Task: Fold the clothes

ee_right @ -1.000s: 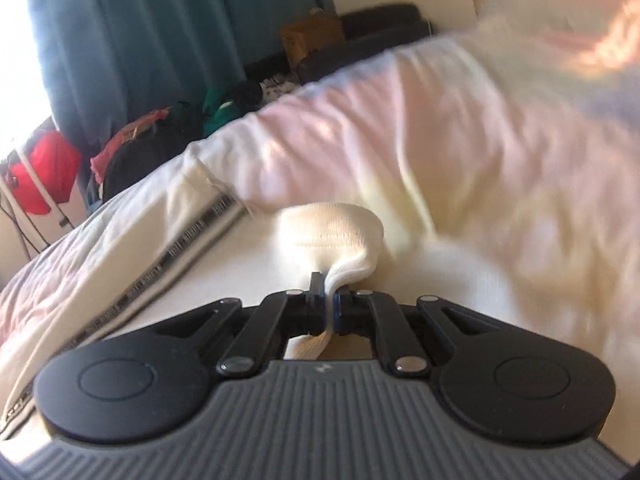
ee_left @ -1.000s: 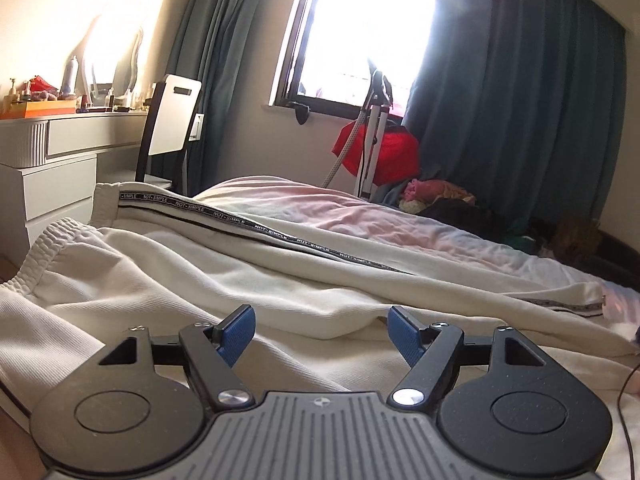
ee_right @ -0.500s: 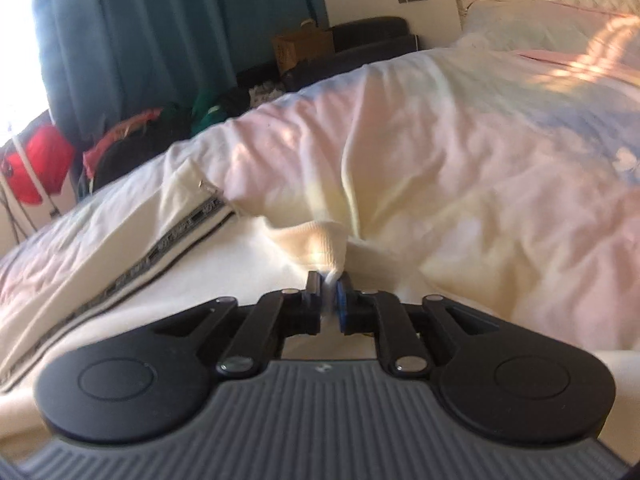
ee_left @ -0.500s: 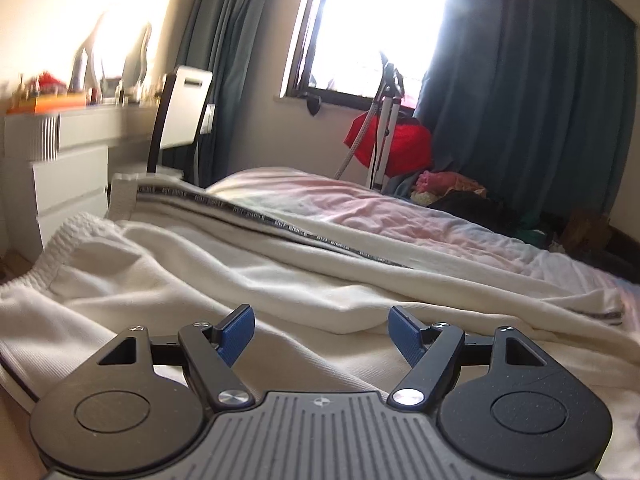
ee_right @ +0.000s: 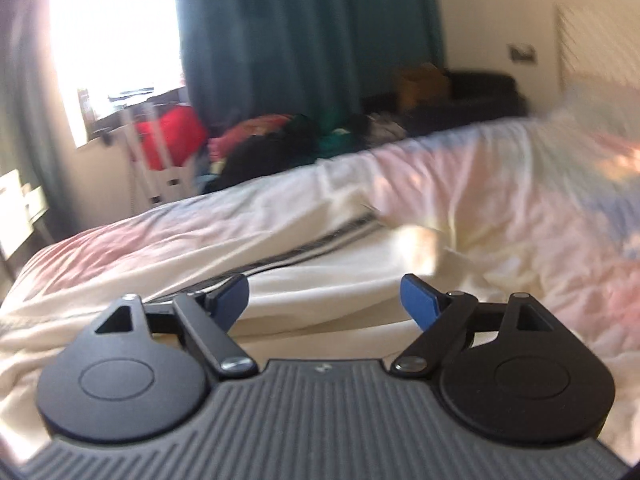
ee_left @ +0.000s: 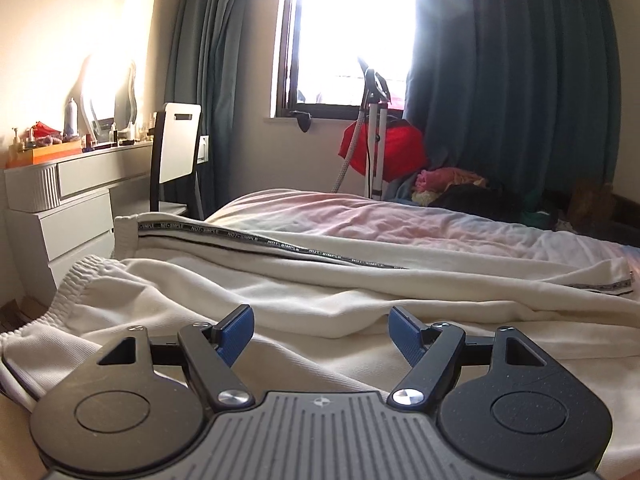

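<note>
Cream trousers (ee_left: pixel 280 292) with a lettered black side stripe lie spread across the bed, elastic waistband at the left near the bed's edge. My left gripper (ee_left: pixel 322 330) hovers low over the cloth, open, nothing between its blue pads. In the right wrist view, which is blurred, the same trousers (ee_right: pixel 332 284) show their striped leg running up toward a cuff. My right gripper (ee_right: pixel 324 298) is open above the cloth and holds nothing.
The bed carries a pale pink and blue cover (ee_left: pixel 360 220). A white dresser (ee_left: pixel 68 196) and chair (ee_left: pixel 178 148) stand left of it. Under the window stand a steamer pole (ee_left: pixel 374 132), a red bag (ee_left: pixel 400 152) and a heap of clothes (ee_right: pixel 280 136) by dark curtains.
My right gripper has let go of the trouser cuff, opened wide and swung left and back from it. The left gripper stays open and has shifted only slightly.
</note>
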`<action>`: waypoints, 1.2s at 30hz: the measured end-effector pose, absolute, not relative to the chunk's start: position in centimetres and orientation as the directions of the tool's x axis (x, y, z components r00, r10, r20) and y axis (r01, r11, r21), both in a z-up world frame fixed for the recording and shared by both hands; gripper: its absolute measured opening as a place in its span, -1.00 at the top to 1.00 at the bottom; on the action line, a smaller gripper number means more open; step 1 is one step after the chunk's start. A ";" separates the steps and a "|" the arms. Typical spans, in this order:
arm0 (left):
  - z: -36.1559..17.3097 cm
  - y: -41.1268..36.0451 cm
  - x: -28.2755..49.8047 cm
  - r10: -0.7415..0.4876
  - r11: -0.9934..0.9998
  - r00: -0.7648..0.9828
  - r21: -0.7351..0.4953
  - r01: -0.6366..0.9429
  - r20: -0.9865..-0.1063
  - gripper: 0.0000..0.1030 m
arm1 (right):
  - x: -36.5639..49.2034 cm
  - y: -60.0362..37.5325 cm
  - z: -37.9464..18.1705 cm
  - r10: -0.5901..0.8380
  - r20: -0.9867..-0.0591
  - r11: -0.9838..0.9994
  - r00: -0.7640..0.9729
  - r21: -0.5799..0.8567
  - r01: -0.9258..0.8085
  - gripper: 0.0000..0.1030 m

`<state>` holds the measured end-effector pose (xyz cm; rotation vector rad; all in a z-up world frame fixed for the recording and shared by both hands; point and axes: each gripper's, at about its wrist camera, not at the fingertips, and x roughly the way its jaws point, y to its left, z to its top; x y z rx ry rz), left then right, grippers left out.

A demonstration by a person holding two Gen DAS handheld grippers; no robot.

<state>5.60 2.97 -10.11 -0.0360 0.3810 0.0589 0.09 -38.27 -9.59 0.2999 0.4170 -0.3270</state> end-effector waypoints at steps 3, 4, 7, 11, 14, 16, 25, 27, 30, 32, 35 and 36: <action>-9.7 2.7 5.0 0.046 0.999 0.925 -0.006 -0.053 -0.378 -0.56 | -2.6 -35.4 -7.6 -0.183 -0.398 0.935 0.899 0.211 0.284 -0.64; -9.6 2.6 4.8 0.044 0.999 0.923 0.000 -0.048 -0.382 -0.58 | -3.5 -34.4 -6.9 -0.161 -0.384 0.944 0.909 0.208 0.256 -0.64; -9.5 2.6 4.6 0.056 0.998 0.911 0.000 -0.061 -0.409 -0.66 | -4.8 -33.0 -6.5 -0.154 -0.383 0.951 0.911 0.194 0.242 -0.64; -9.5 3.9 4.5 0.073 0.993 0.881 -0.049 -0.108 -0.468 -0.93 | -5.9 -32.1 -6.5 -0.171 -0.399 0.951 0.901 0.174 0.257 -0.64; -9.2 6.2 4.1 0.059 0.980 0.847 -0.130 -0.150 -0.528 -0.98 | -5.8 -32.8 -6.5 -0.182 -0.406 0.940 0.896 0.194 0.279 -0.64; -8.9 8.3 3.4 0.064 0.962 0.820 -0.184 -0.203 -0.569 -0.99 | -5.6 -33.4 -6.8 -0.191 -0.424 0.931 0.886 0.208 0.300 -0.64; -8.2 21.7 1.8 0.007 0.709 0.709 -0.497 -0.501 -0.705 -0.99 | -5.1 -36.4 -8.4 -0.190 -0.470 0.881 0.862 0.307 0.361 -0.64; -8.7 24.6 1.5 -0.003 0.623 0.684 -0.537 -0.570 -0.730 -0.99 | -5.1 -37.3 -8.7 -0.189 -0.478 0.860 0.858 0.342 0.379 -0.64; -10.2 27.0 1.6 0.009 0.542 0.663 -0.554 -0.632 -0.748 -0.99 | -5.4 -38.9 -9.1 -0.184 -0.485 0.815 0.855 0.411 0.409 -0.64; -11.2 28.5 1.6 0.018 0.489 0.650 -0.560 -0.669 -0.760 -0.98 | -5.9 -39.9 -9.5 -0.195 -0.490 0.774 0.849 0.454 0.440 -0.64; -11.5 28.8 2.2 0.014 0.506 0.658 -0.562 -0.655 -0.753 -0.95 | -6.9 -41.9 -10.1 -0.237 -0.496 0.694 0.836 0.515 0.502 -0.64; -11.5 28.8 2.4 0.012 0.514 0.661 -0.562 -0.648 -0.750 -0.92 | -7.3 -42.6 -10.3 -0.258 -0.497 0.662 0.828 0.534 0.527 -0.64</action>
